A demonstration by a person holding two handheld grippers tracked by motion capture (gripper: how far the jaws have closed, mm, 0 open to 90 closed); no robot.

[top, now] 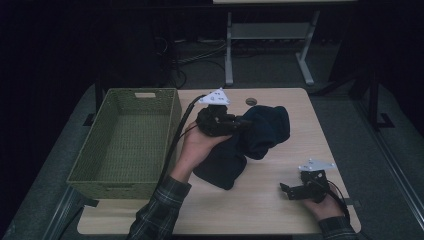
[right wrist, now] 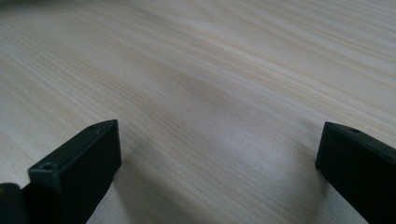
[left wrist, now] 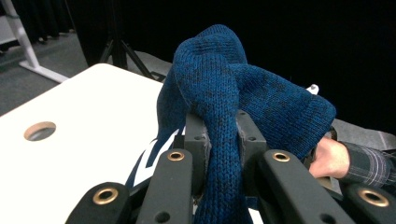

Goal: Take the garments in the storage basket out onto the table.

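A dark blue knitted garment (top: 260,132) lies bunched at the middle of the wooden table (top: 260,205). My left gripper (top: 245,121) is shut on a fold of it, and the left gripper view shows the blue knit (left wrist: 219,116) pinched between the two black jaws and rising above them. My right gripper (top: 288,191) rests low near the table's front right, held by a hand. Its jaws stand wide apart over bare wood (right wrist: 210,93), nothing between them.
A green woven basket (top: 107,165) stands with nothing in it at the left of the table, close beside my left forearm in a plaid sleeve (top: 160,210). A round cable hole (top: 251,101) sits near the far edge. A desk frame (top: 270,35) stands behind.
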